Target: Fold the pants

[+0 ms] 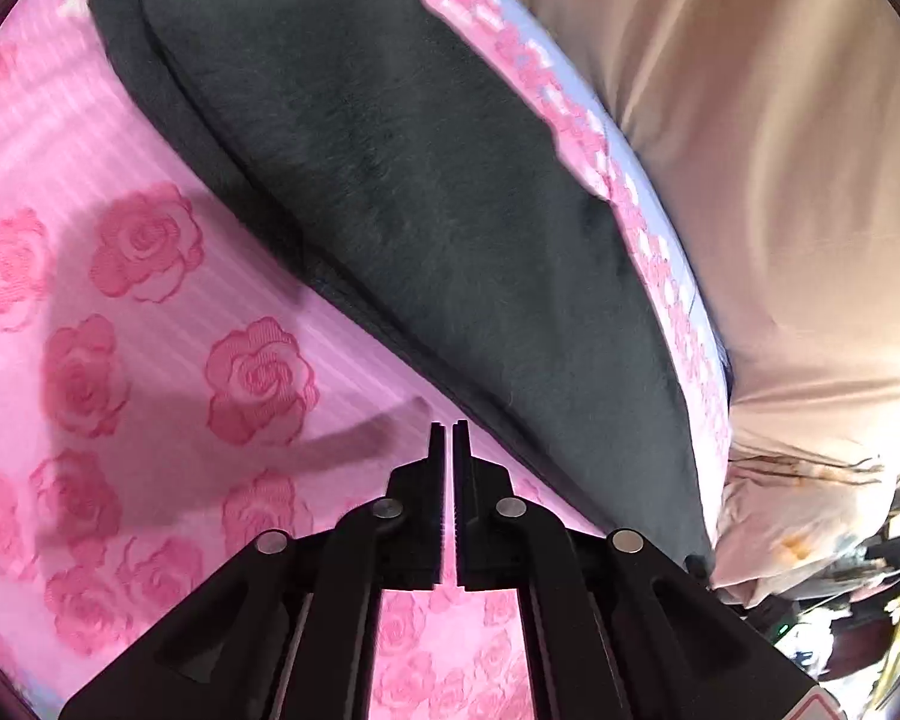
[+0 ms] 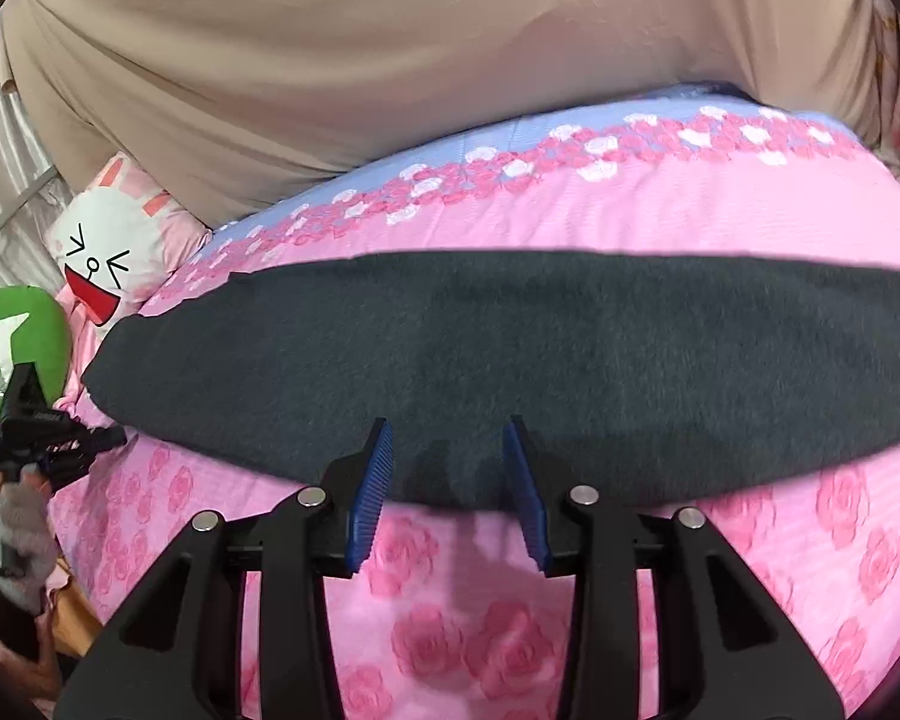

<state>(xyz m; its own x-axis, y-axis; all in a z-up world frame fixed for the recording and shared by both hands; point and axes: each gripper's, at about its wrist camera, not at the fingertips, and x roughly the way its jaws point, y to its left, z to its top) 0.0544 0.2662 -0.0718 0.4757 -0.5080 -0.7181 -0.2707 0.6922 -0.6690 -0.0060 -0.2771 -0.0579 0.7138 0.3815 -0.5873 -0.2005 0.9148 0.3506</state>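
Dark grey pants (image 1: 402, 192) lie folded lengthwise in a long strip on a pink rose-patterned bed sheet (image 1: 150, 276). In the left wrist view they run diagonally from top left to lower right. My left gripper (image 1: 449, 429) is shut and empty, just off the pants' near edge above the sheet. In the right wrist view the pants (image 2: 510, 348) stretch across the frame. My right gripper (image 2: 447, 426) is open, its blue pads (image 2: 372, 492) either side of the pants' near edge. The left gripper (image 2: 99, 438) shows at far left beside the pants' end.
A beige curtain (image 2: 330, 60) hangs behind the bed. A white rabbit-face pillow (image 2: 114, 252) and a green plush (image 2: 24, 336) sit at the left end. The sheet has a lilac border (image 2: 510, 132) along its far edge.
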